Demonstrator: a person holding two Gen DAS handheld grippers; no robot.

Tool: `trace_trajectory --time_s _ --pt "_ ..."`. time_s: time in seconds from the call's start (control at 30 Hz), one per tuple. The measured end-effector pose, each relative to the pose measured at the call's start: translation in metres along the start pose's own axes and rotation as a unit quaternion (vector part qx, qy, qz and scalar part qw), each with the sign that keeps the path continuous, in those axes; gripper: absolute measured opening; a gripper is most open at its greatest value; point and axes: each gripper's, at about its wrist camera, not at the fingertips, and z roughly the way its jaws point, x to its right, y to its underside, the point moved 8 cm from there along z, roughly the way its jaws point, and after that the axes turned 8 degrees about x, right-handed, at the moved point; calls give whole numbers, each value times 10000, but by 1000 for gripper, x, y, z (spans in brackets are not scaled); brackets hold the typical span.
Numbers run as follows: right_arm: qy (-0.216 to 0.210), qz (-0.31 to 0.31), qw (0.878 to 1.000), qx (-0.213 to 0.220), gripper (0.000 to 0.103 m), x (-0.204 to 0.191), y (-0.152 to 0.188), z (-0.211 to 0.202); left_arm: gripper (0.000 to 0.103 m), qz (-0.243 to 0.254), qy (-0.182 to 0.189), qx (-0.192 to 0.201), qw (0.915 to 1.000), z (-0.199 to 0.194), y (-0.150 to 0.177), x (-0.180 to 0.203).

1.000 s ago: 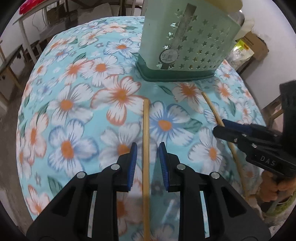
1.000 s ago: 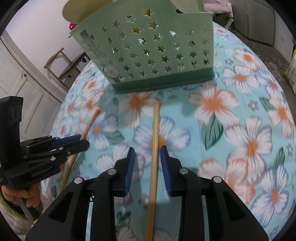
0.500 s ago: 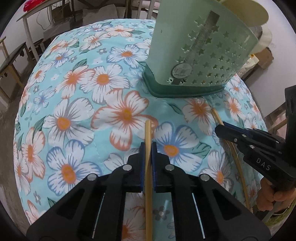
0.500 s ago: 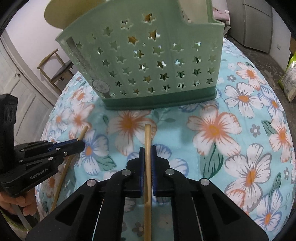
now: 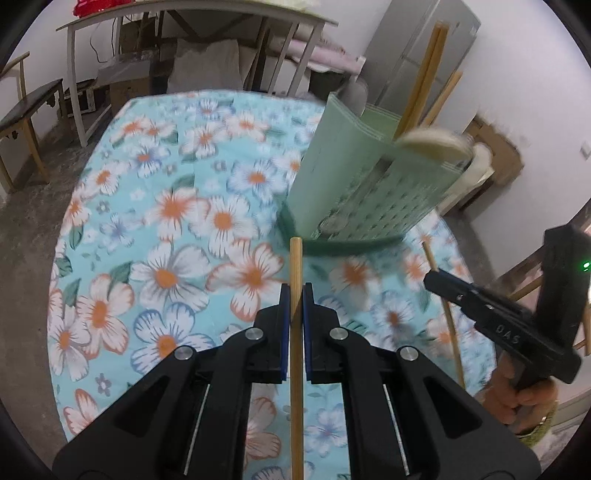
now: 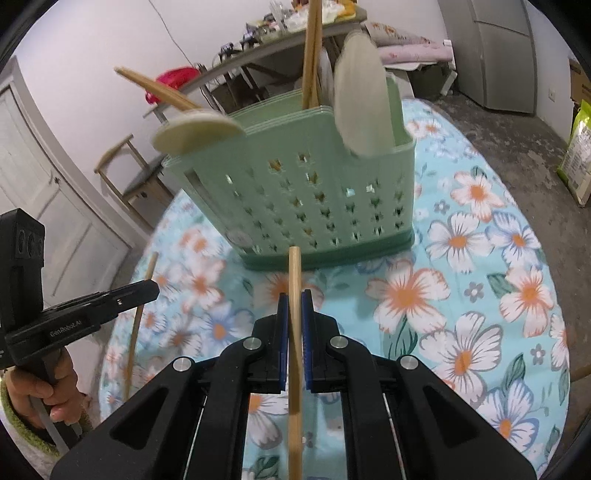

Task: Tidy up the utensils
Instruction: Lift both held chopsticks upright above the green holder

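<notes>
Each gripper holds a thin wooden chopstick. My left gripper [image 5: 296, 295] is shut on one chopstick [image 5: 296, 266], its tip raised above the flowered tablecloth [image 5: 166, 221]. My right gripper [image 6: 295, 299] is shut on the other chopstick [image 6: 294, 269], lifted the same way. A green utensil basket [image 6: 306, 199] with star holes stands just beyond both tips; chopsticks [image 6: 312, 51] and pale spoons [image 6: 360, 110] stick out of it. The right gripper [image 5: 430, 279] shows at the right of the left wrist view with its chopstick [image 5: 448, 321]. The left gripper [image 6: 149, 290] shows at the left of the right wrist view.
The round table drops off to bare concrete floor on all sides. Behind it stand a long grey table [image 5: 192, 22], a bench [image 5: 26, 107], a wooden chair [image 6: 122, 173] and a fridge [image 6: 495, 55]. A person's hand [image 5: 517, 402] holds the right gripper's handle.
Both grippers closed on their chopsticks, then lifted them off the cloth. The views tilted up, so the basket's top and the room behind came into sight.
</notes>
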Motion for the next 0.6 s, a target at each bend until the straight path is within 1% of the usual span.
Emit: trace_trajectory --time_s 0.2,0.37,0.6 --pt "-132 32 9995 269 7 -5 -14 -20 5 -67 172 227 9996 -22 -12 6" --pt "-167 32 9992 371 7 -7 -19 -27 5 -52 249 384 9989 -36 -18 12" --pt "-160 132 9986 491 7 0 -20 -36 5 120 439 837 9955 -66 -45 32"
